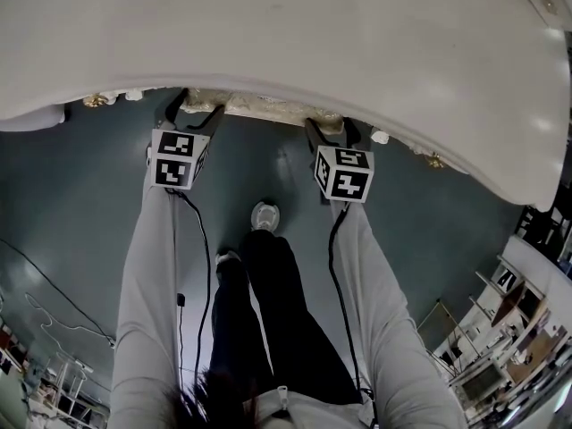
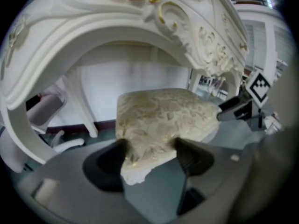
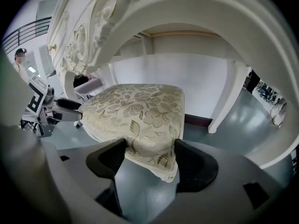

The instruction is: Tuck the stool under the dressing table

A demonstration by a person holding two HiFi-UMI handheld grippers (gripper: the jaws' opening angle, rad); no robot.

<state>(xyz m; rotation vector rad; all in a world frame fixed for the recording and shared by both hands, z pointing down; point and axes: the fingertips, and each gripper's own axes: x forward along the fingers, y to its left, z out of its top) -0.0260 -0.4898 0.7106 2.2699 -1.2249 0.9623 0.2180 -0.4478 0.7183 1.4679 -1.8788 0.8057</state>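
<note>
The stool has a cream cushion with a gold floral pattern. It sits partly under the arch of the white dressing table. From the head view only a strip of its near edge shows below the tabletop. My left gripper is shut on the cushion's near left corner. My right gripper is shut on the near right corner of the stool. Both grippers, left and right, reach just under the table's front edge. The stool's legs are hidden.
White table legs stand on either side of the arch: one at the left and one at the right. A white panel closes the back. The person's shoes stand on the grey floor behind the stool. Shelving and clutter fill the lower right.
</note>
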